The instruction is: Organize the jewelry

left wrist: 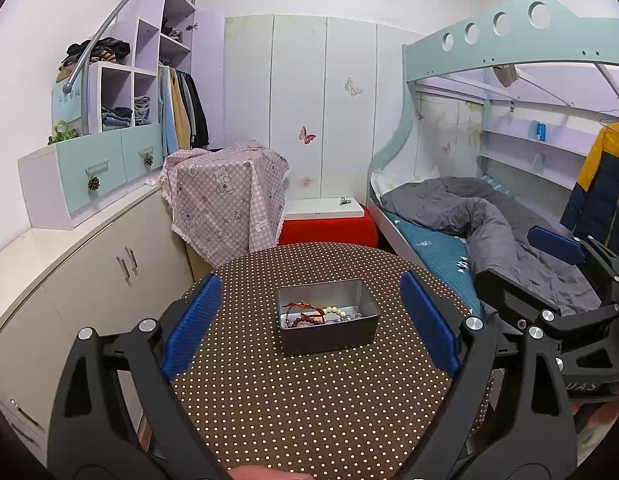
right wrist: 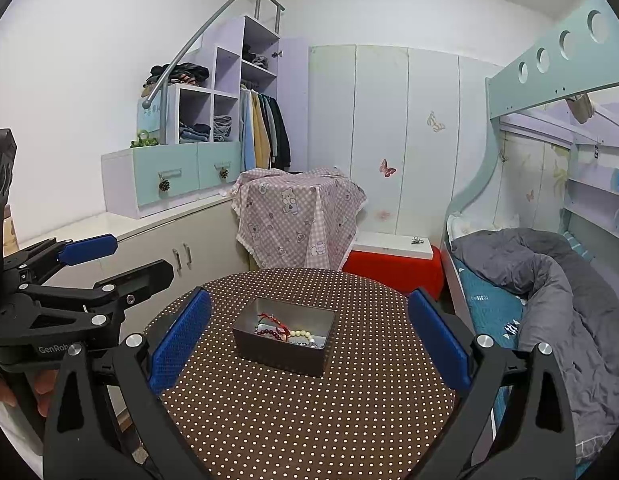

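We hold the left gripper (left wrist: 309, 326) over the near part of the round polka-dot counter (left wrist: 309, 408), its jaws spread wide and gripping nothing. The metal tin (left wrist: 328, 322) sits on the counter ahead of them, centred in the gap between the blue pads (left wrist: 193, 322), apart from both. Inside the tin lie a red cord bracelet (left wrist: 305, 309), a dark red bead bracelet (left wrist: 305, 322) and a pale bead bracelet (left wrist: 335, 312), touching one another. Our right gripper (right wrist: 309, 338) also has its jaws wide apart and empty, with the tin ahead between them, nearer the left pad.
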Motion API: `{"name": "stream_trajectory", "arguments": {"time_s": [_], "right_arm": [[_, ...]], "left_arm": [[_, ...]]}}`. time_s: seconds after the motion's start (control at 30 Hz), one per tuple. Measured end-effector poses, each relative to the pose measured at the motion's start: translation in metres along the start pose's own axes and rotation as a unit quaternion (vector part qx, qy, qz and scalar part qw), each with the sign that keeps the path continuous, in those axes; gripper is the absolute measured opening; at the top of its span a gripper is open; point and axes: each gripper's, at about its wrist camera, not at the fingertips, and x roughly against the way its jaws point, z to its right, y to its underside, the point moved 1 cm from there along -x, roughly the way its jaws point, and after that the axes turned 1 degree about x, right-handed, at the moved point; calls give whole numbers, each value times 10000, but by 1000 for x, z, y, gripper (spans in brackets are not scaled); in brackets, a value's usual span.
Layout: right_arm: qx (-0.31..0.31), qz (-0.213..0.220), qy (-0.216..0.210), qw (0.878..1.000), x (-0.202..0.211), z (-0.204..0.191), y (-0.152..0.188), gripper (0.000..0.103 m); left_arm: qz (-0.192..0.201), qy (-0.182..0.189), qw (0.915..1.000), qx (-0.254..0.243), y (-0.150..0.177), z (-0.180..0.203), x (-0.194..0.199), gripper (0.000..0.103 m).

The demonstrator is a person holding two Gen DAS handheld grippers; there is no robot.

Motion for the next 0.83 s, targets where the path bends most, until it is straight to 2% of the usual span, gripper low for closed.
{"name": "stream_trajectory", "arguments": {"time_s": [0.83], "right_arm": [[2,-1,-2,10000,0,0,1,95]], "left_arm": [[-3,-28,10000,4,-1,-2,1,89]]}}
